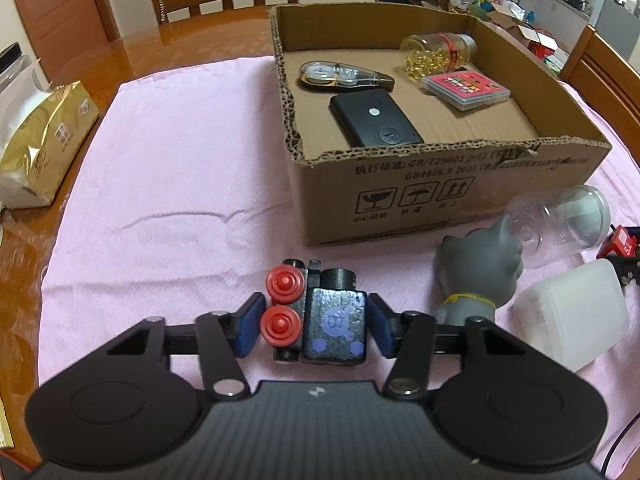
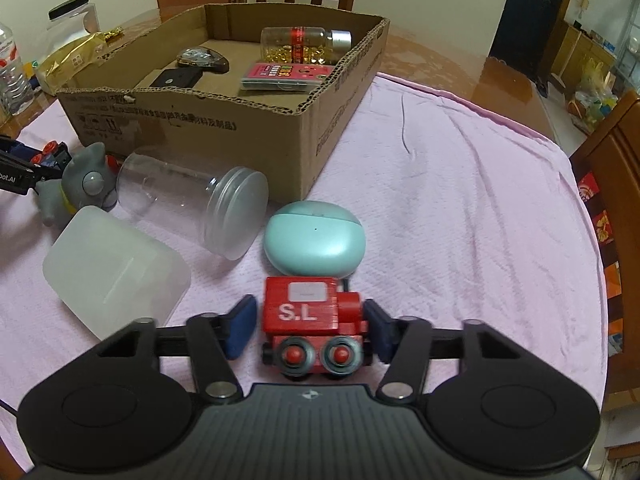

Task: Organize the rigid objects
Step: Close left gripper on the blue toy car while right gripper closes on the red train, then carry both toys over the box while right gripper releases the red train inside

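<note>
A cardboard box (image 1: 440, 184) (image 2: 192, 120) on the pink cloth holds a tape dispenser (image 1: 344, 76), a black device (image 1: 376, 122), a capsule bottle (image 1: 438, 54) and a pink case (image 1: 466, 90). My left gripper (image 1: 314, 326) straddles a black toy train with red wheels (image 1: 320, 316); its pads sit close on both sides with small gaps. My right gripper (image 2: 310, 328) straddles a red toy train marked S.L (image 2: 316, 320); the right pad touches it, the left pad stands slightly off.
A grey cat figure (image 1: 480, 272) (image 2: 80, 188), a clear jar on its side (image 2: 192, 208), a white plastic container (image 2: 116, 272) and a teal earbud case (image 2: 314, 240) lie in front of the box. A gold packet (image 1: 44, 140) lies at the left.
</note>
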### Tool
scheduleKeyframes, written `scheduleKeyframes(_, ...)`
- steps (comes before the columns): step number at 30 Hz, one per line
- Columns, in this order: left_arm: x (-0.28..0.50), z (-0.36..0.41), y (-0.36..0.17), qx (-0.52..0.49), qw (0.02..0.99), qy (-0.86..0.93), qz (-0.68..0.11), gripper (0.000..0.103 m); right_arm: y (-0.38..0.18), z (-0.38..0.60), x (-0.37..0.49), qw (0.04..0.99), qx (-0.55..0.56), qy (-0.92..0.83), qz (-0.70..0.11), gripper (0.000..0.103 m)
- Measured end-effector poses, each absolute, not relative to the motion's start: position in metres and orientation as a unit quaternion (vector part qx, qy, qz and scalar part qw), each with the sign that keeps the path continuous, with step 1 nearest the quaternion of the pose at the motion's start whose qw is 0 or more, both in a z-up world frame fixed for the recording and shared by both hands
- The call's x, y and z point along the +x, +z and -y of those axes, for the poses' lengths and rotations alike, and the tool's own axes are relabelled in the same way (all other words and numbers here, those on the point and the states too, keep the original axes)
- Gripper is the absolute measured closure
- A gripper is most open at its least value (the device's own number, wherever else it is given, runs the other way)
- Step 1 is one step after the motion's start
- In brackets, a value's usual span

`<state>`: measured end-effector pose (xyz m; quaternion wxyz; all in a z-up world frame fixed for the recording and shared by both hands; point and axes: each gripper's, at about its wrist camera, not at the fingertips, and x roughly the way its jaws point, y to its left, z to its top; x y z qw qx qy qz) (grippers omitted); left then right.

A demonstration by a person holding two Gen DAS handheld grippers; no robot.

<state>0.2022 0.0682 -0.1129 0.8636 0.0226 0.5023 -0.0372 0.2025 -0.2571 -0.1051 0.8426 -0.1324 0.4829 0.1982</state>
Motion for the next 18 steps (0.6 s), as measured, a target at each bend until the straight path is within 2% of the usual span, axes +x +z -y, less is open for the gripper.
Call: scheduleKeyframes(18,0.191,-0.067,-0.089,0.059,0.852,-0.078,-0.515,0.054,-0.079,0.263,0.201,0.839,-0.14,0.186,-0.491,0.047)
